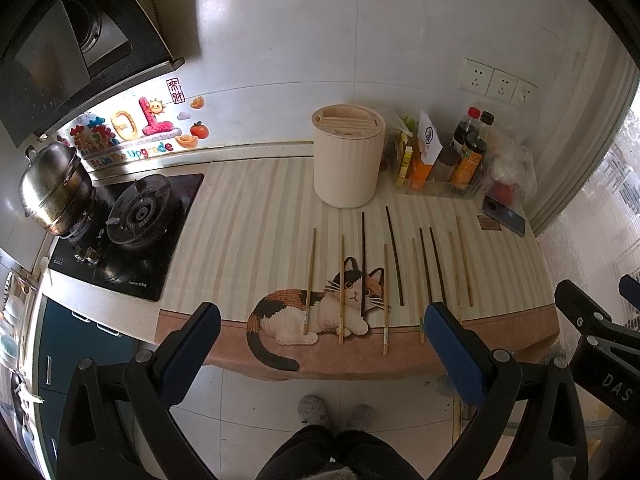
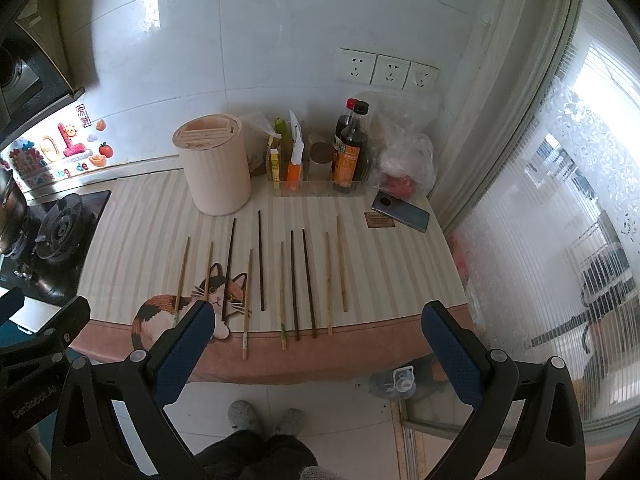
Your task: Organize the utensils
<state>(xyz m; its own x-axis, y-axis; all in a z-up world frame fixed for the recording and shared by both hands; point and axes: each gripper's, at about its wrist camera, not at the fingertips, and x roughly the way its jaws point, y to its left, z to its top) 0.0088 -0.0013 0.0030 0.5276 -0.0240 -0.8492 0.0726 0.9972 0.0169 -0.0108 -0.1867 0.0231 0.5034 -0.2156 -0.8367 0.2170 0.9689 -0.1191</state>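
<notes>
A striped counter mat (image 1: 248, 216) with a calico cat print covers the kitchen counter, a gas stove (image 1: 132, 224) to its left. A cream utensil holder (image 1: 347, 156) stands near the wall. Ten chopsticks (image 1: 394, 256) lie side by side before it. The left gripper (image 1: 322, 320) and right gripper (image 2: 318, 320) hang wide open, empty, above the counter's front edge.

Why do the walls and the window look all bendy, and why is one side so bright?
Both views use fisheye lenses, so straight lines curve near the edges. In the right wrist view, daylight through the window washes out that side. In the left wrist view, a lamp under the range hood glares on the wall stickers, while the corners go dark.
</notes>
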